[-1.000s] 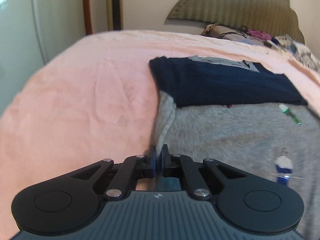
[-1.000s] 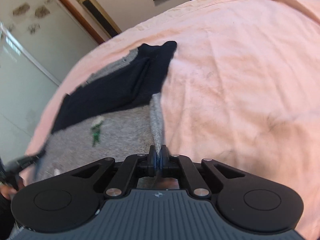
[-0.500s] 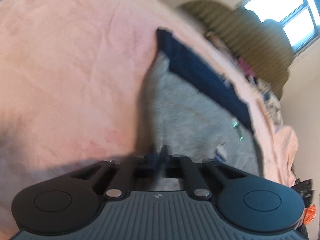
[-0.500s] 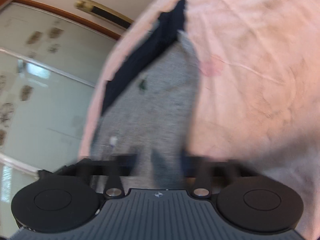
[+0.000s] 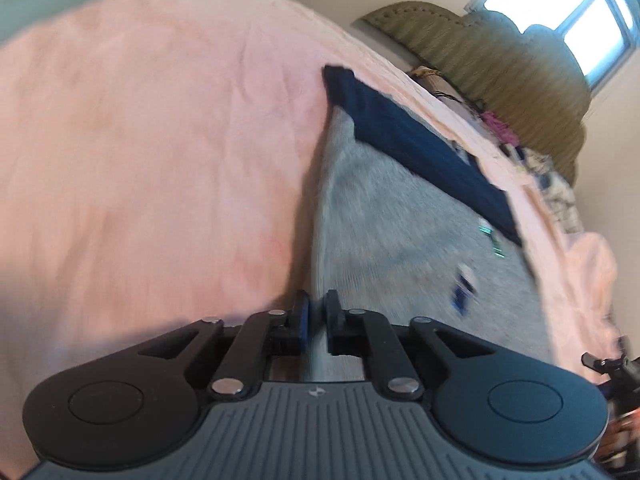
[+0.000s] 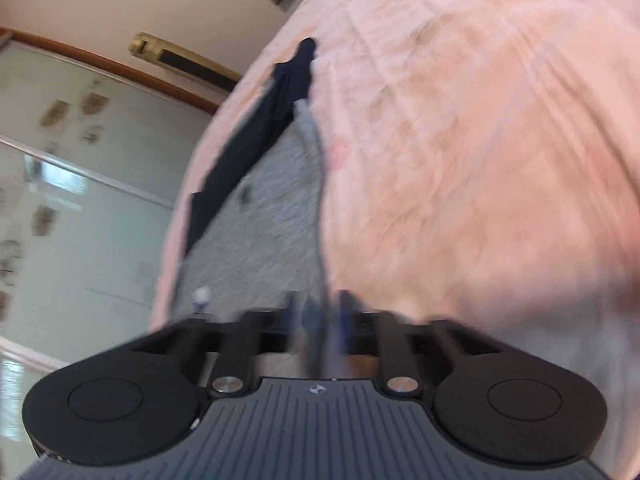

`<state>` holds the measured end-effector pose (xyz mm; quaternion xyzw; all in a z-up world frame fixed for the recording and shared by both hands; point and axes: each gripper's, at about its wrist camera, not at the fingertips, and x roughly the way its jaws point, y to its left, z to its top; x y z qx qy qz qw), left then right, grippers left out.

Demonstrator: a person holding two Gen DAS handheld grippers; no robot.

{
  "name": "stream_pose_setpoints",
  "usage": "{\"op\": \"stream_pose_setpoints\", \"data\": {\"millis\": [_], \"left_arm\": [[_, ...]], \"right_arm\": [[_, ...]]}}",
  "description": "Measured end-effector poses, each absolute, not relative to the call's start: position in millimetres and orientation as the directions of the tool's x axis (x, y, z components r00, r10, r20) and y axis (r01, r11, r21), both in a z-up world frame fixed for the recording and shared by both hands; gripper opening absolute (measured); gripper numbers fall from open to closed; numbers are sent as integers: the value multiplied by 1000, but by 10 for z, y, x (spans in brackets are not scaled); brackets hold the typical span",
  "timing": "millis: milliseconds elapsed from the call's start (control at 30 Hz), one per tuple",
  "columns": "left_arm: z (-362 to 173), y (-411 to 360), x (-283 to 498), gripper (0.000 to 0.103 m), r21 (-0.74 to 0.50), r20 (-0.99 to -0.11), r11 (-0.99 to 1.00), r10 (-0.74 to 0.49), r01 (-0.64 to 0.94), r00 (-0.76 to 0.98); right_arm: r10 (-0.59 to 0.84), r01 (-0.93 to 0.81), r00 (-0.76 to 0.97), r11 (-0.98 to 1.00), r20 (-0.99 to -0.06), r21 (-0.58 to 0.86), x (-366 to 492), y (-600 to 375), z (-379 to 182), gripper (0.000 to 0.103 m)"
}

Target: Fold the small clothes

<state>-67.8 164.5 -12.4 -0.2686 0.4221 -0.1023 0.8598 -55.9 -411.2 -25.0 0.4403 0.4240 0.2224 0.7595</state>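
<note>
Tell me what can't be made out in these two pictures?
- Right wrist view: right tongs smeared by motion blur; grip on the grey garment unclear.
- Left wrist view: small printed figure blurred, unreadable.
- Left wrist view: garment's near hem hidden behind the left tongs.
- Pile by the headboard: too small.

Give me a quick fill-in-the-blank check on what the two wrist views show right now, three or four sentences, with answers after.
1. The grey garment lies on a ____ bedsheet.
2. The band folded across the garment's far end is dark ____.
3. The left gripper pinches the garment's ____ edge.
4. In the right wrist view, the right gripper is too ____ to read its state.

Missing words: pink; navy; near; blurred
</note>
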Motion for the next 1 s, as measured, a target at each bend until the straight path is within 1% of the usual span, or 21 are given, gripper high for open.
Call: {"op": "stream_pose_setpoints", "data": {"millis": [33,67,133,200,267,333,367,400,433,467,533,633,667,700,733,833,867,900,933,967,1000], "left_arm": [[-146,1674,-773,25,-594,-651,802,-442,-53,617],[-178,1715,-866,30,-645,-624,762,-480,-61,616],[-246,1745,-1018,47,-733,-571,676,-550,-77,610],[-264,1722,-1130,53,-771,-540,631,-583,-81,607],[-287,1666,-1203,54,-788,-531,611,-612,-75,586],[-279,1614,-1279,46,-771,-547,631,-585,-89,598],[-266,1594,-1273,40,-758,-563,645,-574,-96,595],[-267,1593,-1256,14,-743,-587,660,-558,-115,587],[-289,1597,-1234,3,-729,-612,670,-548,-139,570],[-316,1620,-1235,3,-728,-621,669,-549,-150,560],[-258,1621,-1252,3,-717,-626,684,-548,-132,555],[-166,1683,-1317,3,-677,-640,726,-505,-116,579],[-203,1721,-1314,3,-650,-663,749,-477,-128,577],[-256,1759,-1311,3,-654,-661,745,-479,-131,577],[-287,1796,-1324,4,-676,-644,724,-493,-134,585],[-291,1767,-1390,7,-685,-629,718,-497,-124,598],[-305,1768,-1431,8,-700,-621,703,-512,-126,594],[-320,1767,-1477,14,-720,-608,683,-534,-124,587],[-325,1755,-1531,23,-738,-593,664,-557,-117,582],[-329,1737,-1591,30,-759,-572,644,-583,-101,578],[-328,1711,-1652,47,-778,-547,623,-607,-82,577]], "right_arm": [[732,22,532,491,-426,871,-644,-4111,-231,72],[747,17,519,476,-415,879,-735,-4118,-228,73],[772,32,483,456,-413,889,-835,-4050,-232,73],[793,29,453,443,-407,896,-924,-3971,-225,73],[807,16,425,447,-410,895,-983,-3851,-217,72],[807,9,416,457,-419,889,-1028,-3748,-194,71],[794,16,414,483,-445,876,-1061,-3702,-190,57],[786,23,397,508,-474,861,-1080,-3655,-212,22],[776,28,385,531,-500,847,-1095,-3615,-248,10],[764,8,387,557,-516,830,-1111,-3583,-266,10],[753,2,406,566,-518,824,-1148,-3606,-226,10],[712,-32,458,612,-532,791,-1263,-3813,-39,9],[684,-19,467,641,-560,767,-1299,-3890,-8,9],[665,6,466,658,-584,753,-1320,-3966,-24,9],[668,31,456,648,-587,761,-1329,-4016,-82,9],[712,88,456,560,-534,823,-1336,-4032,-270,10],[719,93,462,542,-519,835,-1363,-4038,-290,12],[735,91,469,511,-489,855,-1402,-4054,-302,24],[756,79,475,474,-451,877,-1454,-4067,-306,36],[770,66,472,455,-429,888,-1500,-4054,-291,40],[781,53,460,452,-423,891,-1535,-4053,-250,48]]}}
